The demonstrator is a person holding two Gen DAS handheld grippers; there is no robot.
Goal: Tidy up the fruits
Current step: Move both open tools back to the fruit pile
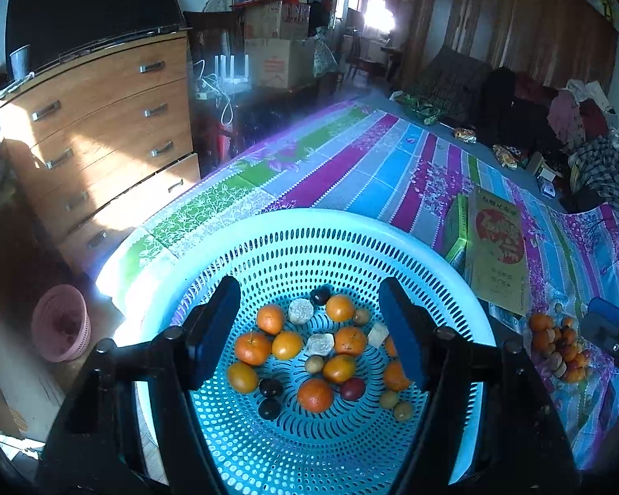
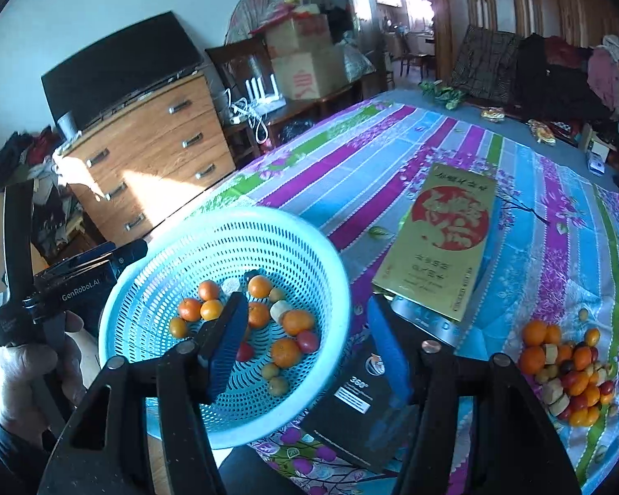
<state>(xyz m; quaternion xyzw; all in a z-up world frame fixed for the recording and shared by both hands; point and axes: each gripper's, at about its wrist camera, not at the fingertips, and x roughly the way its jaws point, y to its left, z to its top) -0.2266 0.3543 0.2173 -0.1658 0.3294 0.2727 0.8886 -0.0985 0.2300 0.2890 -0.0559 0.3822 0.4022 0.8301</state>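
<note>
A light blue perforated basket (image 1: 309,218) holds several oranges (image 1: 270,317), dark plums (image 1: 270,387), small yellow-green fruits and pale cubes. My left gripper (image 1: 307,291) hangs over the basket's middle, open, with nothing between its blue pads. In the right wrist view the basket (image 2: 227,216) sits at the table's near left corner. My right gripper (image 2: 307,301) stands open over the basket's right rim, empty. A loose pile of mixed fruit (image 2: 565,367) lies on the striped cloth to its right, also seen as the fruit pile (image 1: 557,346) in the left wrist view.
A gold box (image 2: 445,239) lies beyond the right gripper and a black box (image 2: 359,404) lies under it. A hand (image 2: 33,367) holds the left gripper's handle. A wooden drawer chest (image 1: 103,132) and a pink wastebasket (image 1: 62,321) stand left of the table. Clothes crowd the far right.
</note>
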